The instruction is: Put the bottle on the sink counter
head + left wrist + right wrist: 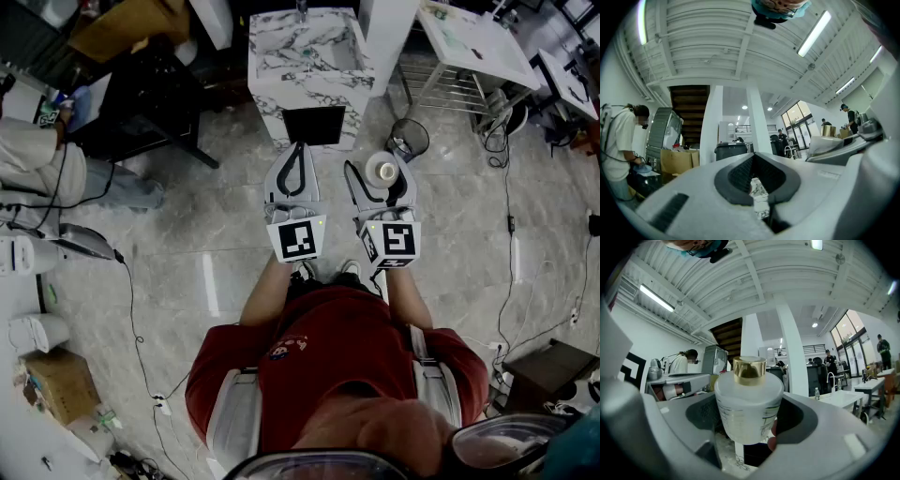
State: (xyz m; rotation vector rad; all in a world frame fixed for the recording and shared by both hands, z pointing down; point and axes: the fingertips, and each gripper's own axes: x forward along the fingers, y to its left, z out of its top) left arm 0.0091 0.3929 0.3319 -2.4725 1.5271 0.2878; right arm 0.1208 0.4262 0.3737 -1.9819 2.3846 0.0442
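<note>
A squat white bottle [382,170] with a gold cap [749,370] stands upright between the jaws of my right gripper [382,173], which is shut on its body [749,408]. To its left my left gripper [298,159] is held level beside it, its jaws meeting at the tips with nothing in them. Ahead of both stands the marble sink counter [272,56], with a black panel [313,125] on its front. A patch of marble [759,197] shows through the gap behind the left gripper's pads [738,173].
A wire waste bin [409,139] stands on the floor right of the counter, close to the bottle. Beyond it is a white table [473,42] over a rack. A dark desk [155,98] and a person [37,164] are at the left. Cables [508,197] trail across the floor.
</note>
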